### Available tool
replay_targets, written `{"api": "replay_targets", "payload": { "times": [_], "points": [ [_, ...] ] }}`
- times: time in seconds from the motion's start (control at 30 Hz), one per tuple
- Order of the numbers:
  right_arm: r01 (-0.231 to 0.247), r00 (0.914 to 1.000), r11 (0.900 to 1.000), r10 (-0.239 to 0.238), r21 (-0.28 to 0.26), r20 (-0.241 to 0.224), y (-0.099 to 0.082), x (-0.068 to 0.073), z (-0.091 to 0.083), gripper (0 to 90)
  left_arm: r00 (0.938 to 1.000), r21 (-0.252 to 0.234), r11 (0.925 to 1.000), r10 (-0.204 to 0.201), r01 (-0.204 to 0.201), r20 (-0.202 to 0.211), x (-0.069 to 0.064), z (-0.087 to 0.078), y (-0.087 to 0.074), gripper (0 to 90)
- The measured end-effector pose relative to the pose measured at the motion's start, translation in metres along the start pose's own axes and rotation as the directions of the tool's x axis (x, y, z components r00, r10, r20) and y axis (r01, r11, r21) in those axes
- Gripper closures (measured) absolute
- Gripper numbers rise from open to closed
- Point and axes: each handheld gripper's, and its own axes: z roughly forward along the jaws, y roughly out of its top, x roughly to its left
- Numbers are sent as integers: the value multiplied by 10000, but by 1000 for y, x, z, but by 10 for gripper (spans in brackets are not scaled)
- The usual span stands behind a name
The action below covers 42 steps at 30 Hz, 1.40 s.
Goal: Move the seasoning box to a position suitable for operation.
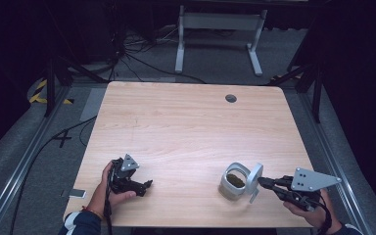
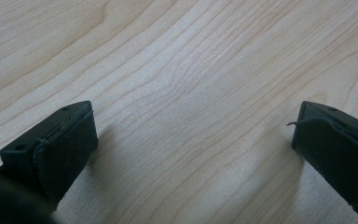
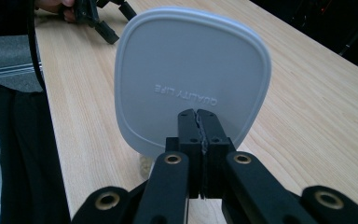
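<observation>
Your right gripper (image 1: 260, 181) clamps the lid (image 1: 256, 177) off the jar (image 1: 234, 181) at lower right, left gripper (image 1: 148, 184) idles released

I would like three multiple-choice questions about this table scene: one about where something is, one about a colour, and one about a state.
1. Where is the jar on the table?
A. far edge, by the round hole
B. near edge, toward the person's right
C. near edge, by the left gripper

2. What colour is the lid?
A. light grey
B. red
C. black

3. How does the left gripper stand?
A. shut on the lid
B. shut on nothing
C. open over bare wood

Answers:
1 B, the high view shows the jar near the right gripper.
2 A, the right gripper view shows a pale grey lid up close.
3 C, its own view shows the two jaws wide apart with wood between them.
</observation>
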Motion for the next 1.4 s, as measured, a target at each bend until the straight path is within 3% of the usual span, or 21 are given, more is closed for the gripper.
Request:
{"api": "replay_targets", "payload": {
  "times": [0.8, 1.13, 1.4],
  "points": [
    [37, 10000, 9998, -37, 196, -32, 0, 0, 8, 894, 10000, -4, 10000, -6, 6, 7, 0, 0, 0, 4],
    [-14, 9989, 9999, 6, 154, 460, -2, -9, 2, 894, 10000, 24, 10000, 46, -46, 40, 1, 0, 0, 3],
    [4, 9951, 9991, -46, 421, 988, -8, -16, -1, 893, 9999, 44, 9999, 98, -99, 85, 1, 0, 1, 3]
  ]
}}
